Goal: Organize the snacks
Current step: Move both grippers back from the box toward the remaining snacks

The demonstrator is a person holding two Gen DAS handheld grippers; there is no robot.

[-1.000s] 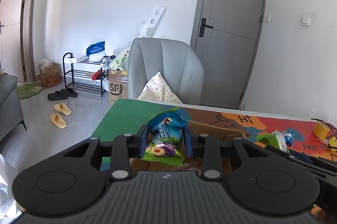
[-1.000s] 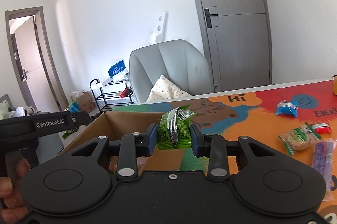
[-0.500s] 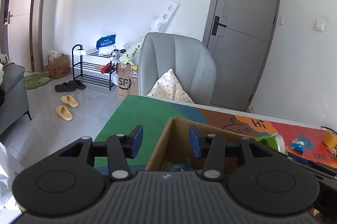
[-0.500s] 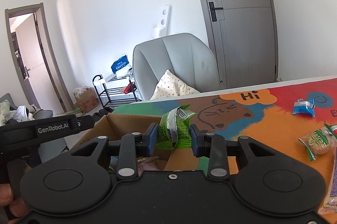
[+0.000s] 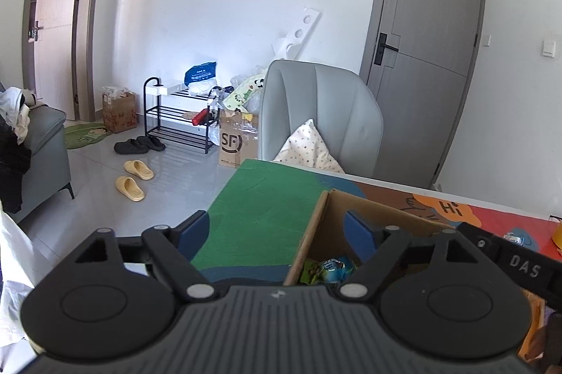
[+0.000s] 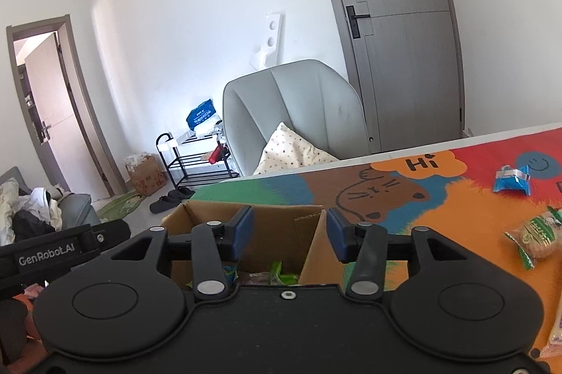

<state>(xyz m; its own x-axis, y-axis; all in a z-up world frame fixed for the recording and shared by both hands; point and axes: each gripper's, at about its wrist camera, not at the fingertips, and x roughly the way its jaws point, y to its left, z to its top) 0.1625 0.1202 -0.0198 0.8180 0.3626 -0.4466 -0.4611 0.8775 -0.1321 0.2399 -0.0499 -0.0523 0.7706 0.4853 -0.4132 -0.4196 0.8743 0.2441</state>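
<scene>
Both grippers hover over the open brown cardboard box (image 6: pixel 281 230) that sits near the counter's (image 5: pixel 260 208) green end. The left gripper (image 5: pixel 277 233) has its blue-padded fingers (image 5: pixel 193 231) spread wide and empty, having just been opening; they straddle the box's near wall, one pad outside over the green mat, the other inside. Below them, green and blue snack packets (image 5: pixel 326 268) lie in the bottom of the box. The right gripper (image 6: pixel 286 233) has also just been opening, its fingers (image 6: pixel 242 231) parted with nothing between them, above green wrappers (image 6: pixel 281 273) resting inside the box. Out on the orange part of the mat lie a blue packet (image 6: pixel 511 179) and a clear-wrapped biscuit with green print (image 6: pixel 535 238), well apart from the box.
</scene>
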